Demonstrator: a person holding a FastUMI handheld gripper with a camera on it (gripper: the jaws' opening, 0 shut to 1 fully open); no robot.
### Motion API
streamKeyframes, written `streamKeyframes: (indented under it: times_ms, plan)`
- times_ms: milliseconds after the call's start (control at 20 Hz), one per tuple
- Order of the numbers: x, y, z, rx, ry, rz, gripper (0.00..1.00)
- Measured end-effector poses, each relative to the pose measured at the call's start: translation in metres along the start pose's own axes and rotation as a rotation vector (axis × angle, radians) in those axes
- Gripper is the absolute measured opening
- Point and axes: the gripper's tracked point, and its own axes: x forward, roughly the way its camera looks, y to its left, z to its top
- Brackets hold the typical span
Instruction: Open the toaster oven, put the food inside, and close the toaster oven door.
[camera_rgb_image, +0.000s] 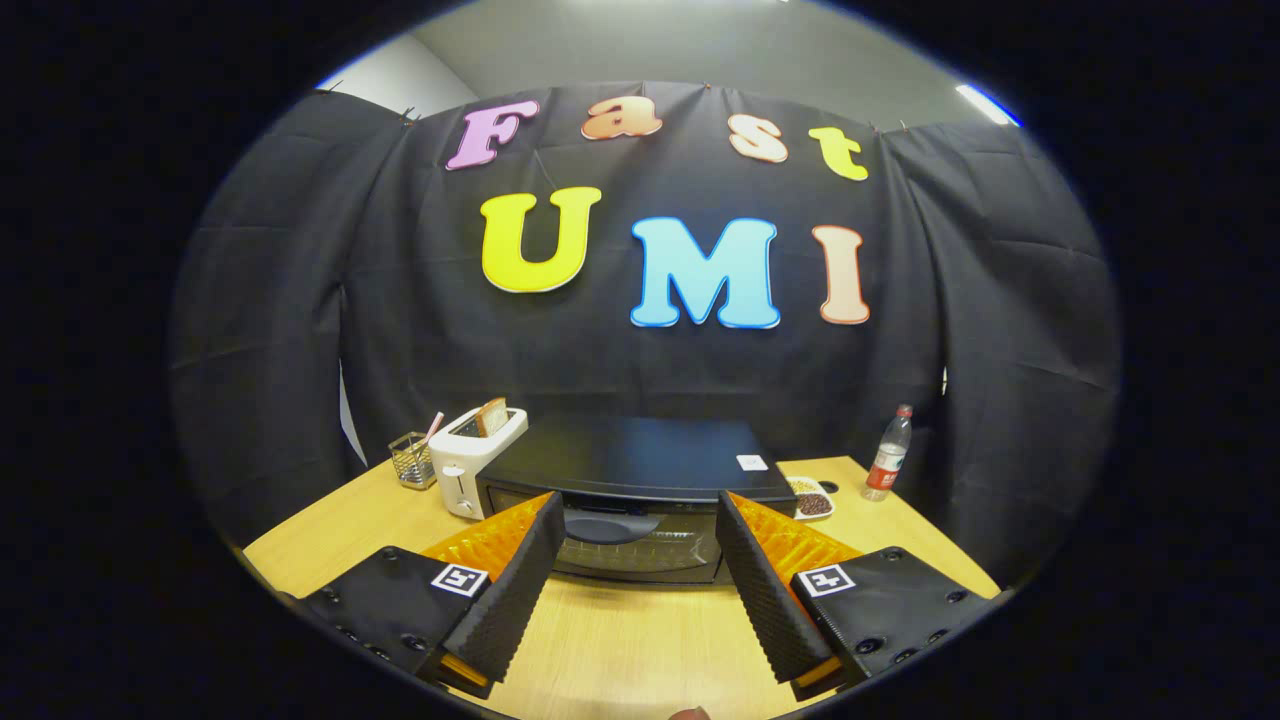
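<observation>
the gripper (640, 510) hovers above the wooden desk (620, 640) with its fingers spread wide apart, holding nothing. just ahead of them sits the black toaster oven (640, 480), its door closed. a white toaster (470, 460) with a slice of bread (491, 415) stands touching its left side, a wire cup (411, 460) beyond that. to its right lie a small dish of food (812, 498) and a water bottle (888, 455).
</observation>
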Motion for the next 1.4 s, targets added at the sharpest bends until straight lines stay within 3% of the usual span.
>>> streamKeyframes:
  times_ms: [400,600,650,750,900,1400]
  plan:
    - [-0.053,-0.101,0.033,0.061,-0.079,-0.079,0.96]
    - [-0.059,-0.15,0.03,0.04,-0.065,-0.075,0.96]
    - [-0.047,-0.159,0.06,0.022,-0.062,-0.075,0.96]
    - [-0.049,-0.188,0.062,-0.005,-0.065,-0.085,0.97]
    - [-0.05,-0.221,0.067,0.033,-0.075,-0.098,0.97]
    - [-0.062,-0.259,0.072,0.104,-0.131,-0.106,0.96]
